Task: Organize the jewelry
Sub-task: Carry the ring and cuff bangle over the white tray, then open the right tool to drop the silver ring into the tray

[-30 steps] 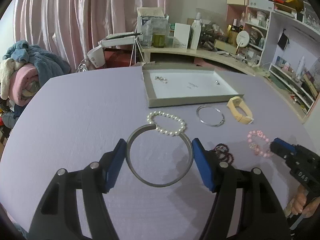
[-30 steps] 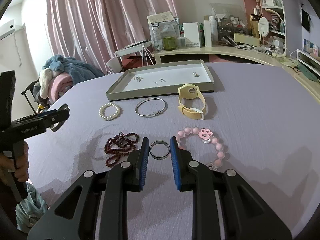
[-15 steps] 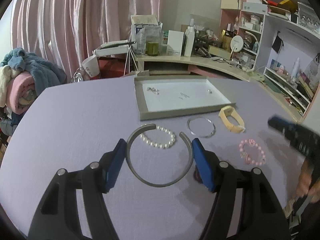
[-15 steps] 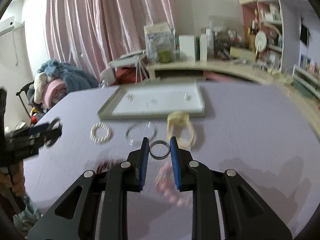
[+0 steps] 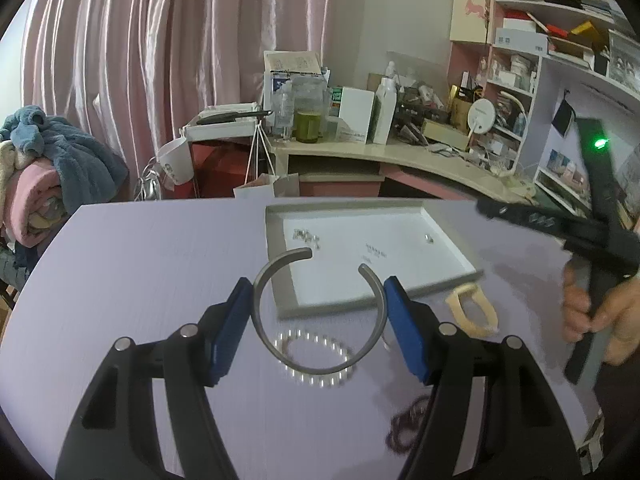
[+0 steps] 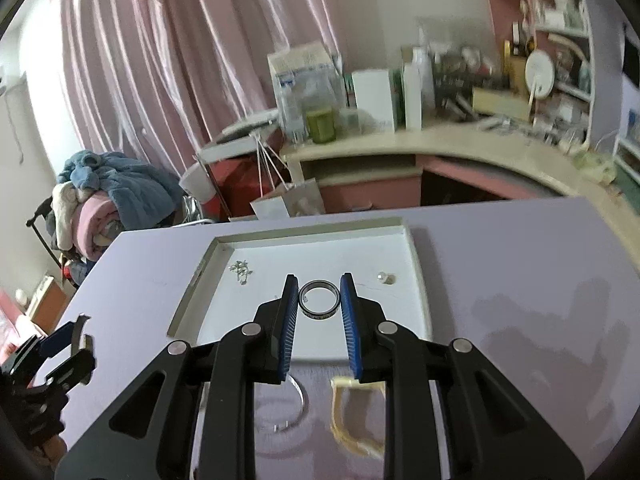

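My left gripper point(image 5: 316, 292) is shut on a grey open cuff bangle point(image 5: 320, 366), held above the table just short of the tray's near edge. My right gripper point(image 6: 319, 286) is shut on a dark metal ring point(image 6: 320, 301), which hangs over the white floor of the grey tray point(image 6: 416, 256). That tray point(image 5: 276, 280) holds a cluster of small silver pieces point(image 6: 241, 270) at its left and a tiny stud point(image 6: 382, 277) at its right. On the purple table lie a pearl bracelet point(image 5: 320, 378), a yellow watch strap point(image 5: 474, 316), a thin silver bangle point(image 6: 298, 404) and dark red beads point(image 5: 408, 420).
A hand point(image 5: 600, 312) grips the right tool's handle at the right of the left wrist view. Behind the table stand a cluttered desk point(image 5: 400, 148), pink shelves point(image 5: 560, 60) and a pink curtain point(image 5: 160, 60). A heap of blankets point(image 5: 44, 168) sits at the far left.
Both grippers rose and moved toward the tray with their loads. The right one went from beside the pink bead bracelet to above the tray floor; the left cuff now overlaps the tray's near corner.
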`<action>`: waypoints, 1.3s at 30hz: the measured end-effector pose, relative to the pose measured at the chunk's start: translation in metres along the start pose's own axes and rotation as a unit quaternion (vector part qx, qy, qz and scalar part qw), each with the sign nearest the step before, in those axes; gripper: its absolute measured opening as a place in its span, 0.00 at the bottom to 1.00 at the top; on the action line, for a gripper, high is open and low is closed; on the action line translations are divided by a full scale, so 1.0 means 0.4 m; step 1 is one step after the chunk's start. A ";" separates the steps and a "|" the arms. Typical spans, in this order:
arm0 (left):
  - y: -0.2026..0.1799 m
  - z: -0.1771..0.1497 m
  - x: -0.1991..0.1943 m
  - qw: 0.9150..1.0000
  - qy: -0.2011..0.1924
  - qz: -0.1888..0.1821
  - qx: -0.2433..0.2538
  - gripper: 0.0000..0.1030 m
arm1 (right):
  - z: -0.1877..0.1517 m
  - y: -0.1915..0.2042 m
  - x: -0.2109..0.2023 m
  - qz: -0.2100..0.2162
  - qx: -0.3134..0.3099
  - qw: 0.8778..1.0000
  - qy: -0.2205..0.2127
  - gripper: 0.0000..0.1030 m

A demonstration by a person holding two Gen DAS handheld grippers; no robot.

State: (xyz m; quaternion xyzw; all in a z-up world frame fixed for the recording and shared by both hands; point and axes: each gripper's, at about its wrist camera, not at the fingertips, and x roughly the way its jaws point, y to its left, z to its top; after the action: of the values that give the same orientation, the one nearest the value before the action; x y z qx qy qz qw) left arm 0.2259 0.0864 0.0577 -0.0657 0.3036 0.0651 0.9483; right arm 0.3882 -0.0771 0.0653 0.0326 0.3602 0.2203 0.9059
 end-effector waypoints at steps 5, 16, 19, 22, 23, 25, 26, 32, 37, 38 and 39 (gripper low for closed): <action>0.005 0.046 0.050 1.000 -0.007 -0.002 -0.002 0.65 | 0.018 -0.017 0.072 -0.016 -0.002 1.000 0.015 0.22; -0.007 0.081 0.144 1.000 0.002 -0.014 -0.005 0.65 | 0.046 -0.055 0.219 -0.032 0.005 0.995 0.090 0.22; -0.007 0.081 0.166 1.000 0.007 -0.015 -0.004 0.65 | 0.056 -0.061 0.254 -0.033 0.011 0.994 0.099 0.22; -0.004 0.083 0.188 1.000 0.013 -0.014 -0.007 0.65 | 0.071 -0.063 0.268 -0.026 0.011 0.995 0.093 0.23; -0.003 0.084 0.195 1.000 0.016 -0.014 -0.008 0.65 | 0.074 -0.064 0.267 -0.025 0.012 0.995 0.092 0.34; -0.002 0.083 0.204 1.000 0.018 -0.015 -0.009 0.65 | 0.078 -0.070 0.251 -0.019 0.014 0.997 0.078 0.61; -0.002 0.082 0.210 1.000 0.019 -0.015 -0.009 0.65 | 0.078 -0.069 0.242 -0.020 0.010 0.997 0.070 0.61; 0.002 0.074 0.234 0.999 0.027 -0.015 -0.017 0.65 | 0.074 -0.092 0.195 -0.015 0.006 0.999 0.051 0.61; -0.003 0.070 0.256 0.999 0.035 -0.013 -0.016 0.65 | 0.064 -0.108 0.170 -0.009 0.011 0.999 0.042 0.61; -0.004 0.071 0.261 0.999 0.036 -0.013 -0.016 0.65 | 0.062 -0.109 0.167 -0.009 0.010 0.999 0.040 0.61; -0.005 0.072 0.268 0.999 0.037 -0.012 -0.017 0.65 | 0.059 -0.109 0.164 -0.010 0.007 0.999 0.038 0.61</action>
State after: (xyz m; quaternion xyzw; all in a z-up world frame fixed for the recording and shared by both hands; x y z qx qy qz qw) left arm 0.3290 0.0981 0.0184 -0.0874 0.3366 0.0559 0.9359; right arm 0.4626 -0.0866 0.0315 0.0268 0.3960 0.2095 0.8936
